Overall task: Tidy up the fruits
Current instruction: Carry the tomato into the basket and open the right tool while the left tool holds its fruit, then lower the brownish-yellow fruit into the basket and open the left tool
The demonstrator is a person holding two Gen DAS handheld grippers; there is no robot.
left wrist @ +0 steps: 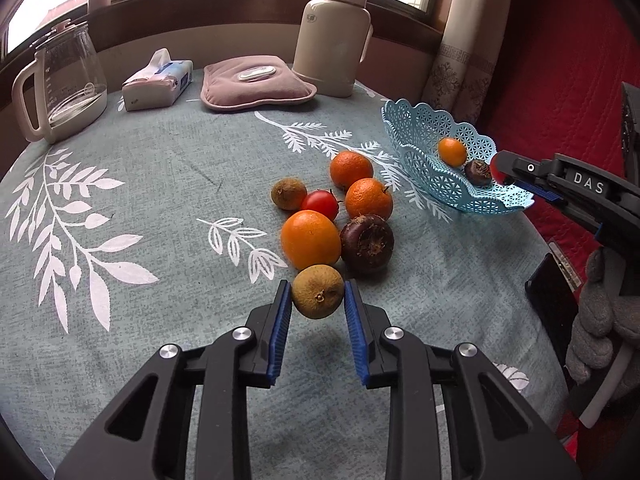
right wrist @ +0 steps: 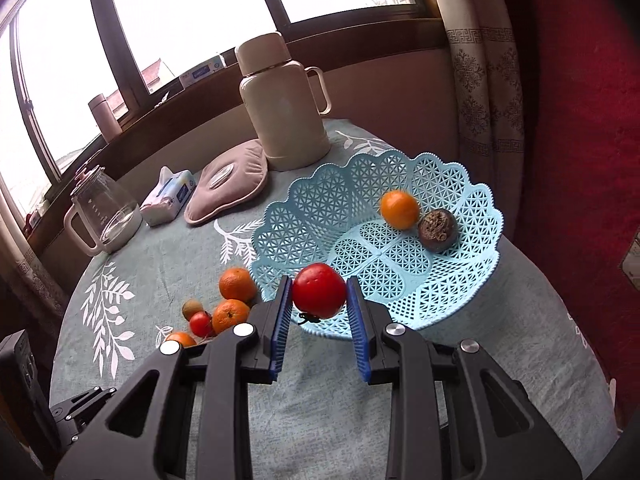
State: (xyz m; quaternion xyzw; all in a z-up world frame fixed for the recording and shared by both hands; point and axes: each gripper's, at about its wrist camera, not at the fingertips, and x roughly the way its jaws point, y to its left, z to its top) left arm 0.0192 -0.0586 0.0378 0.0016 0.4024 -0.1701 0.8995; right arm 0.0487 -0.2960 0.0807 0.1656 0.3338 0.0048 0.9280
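Observation:
My left gripper (left wrist: 318, 294) is shut on a brown longan-like fruit (left wrist: 317, 291), held just above the tablecloth. Beyond it lie a large orange (left wrist: 310, 239), a dark purple fruit (left wrist: 367, 243), a small tomato (left wrist: 320, 204), two more oranges (left wrist: 368, 199) (left wrist: 351, 169) and another brown fruit (left wrist: 288, 193). My right gripper (right wrist: 319, 296) is shut on a red tomato (right wrist: 319, 295) over the near rim of the blue lattice basket (right wrist: 460, 304). The basket holds an orange (right wrist: 399, 209) and a dark fruit (right wrist: 437, 229). The right gripper also shows in the left wrist view (left wrist: 505, 170) at the basket (left wrist: 416, 148).
At the back of the round table stand a glass jug (left wrist: 64, 80), a tissue pack (left wrist: 157, 80), a pink hot-water pad (left wrist: 256, 80) and a cream thermos (left wrist: 336, 36). A curtain and a red cover lie to the right. A dark phone (left wrist: 550, 300) lies at the right edge.

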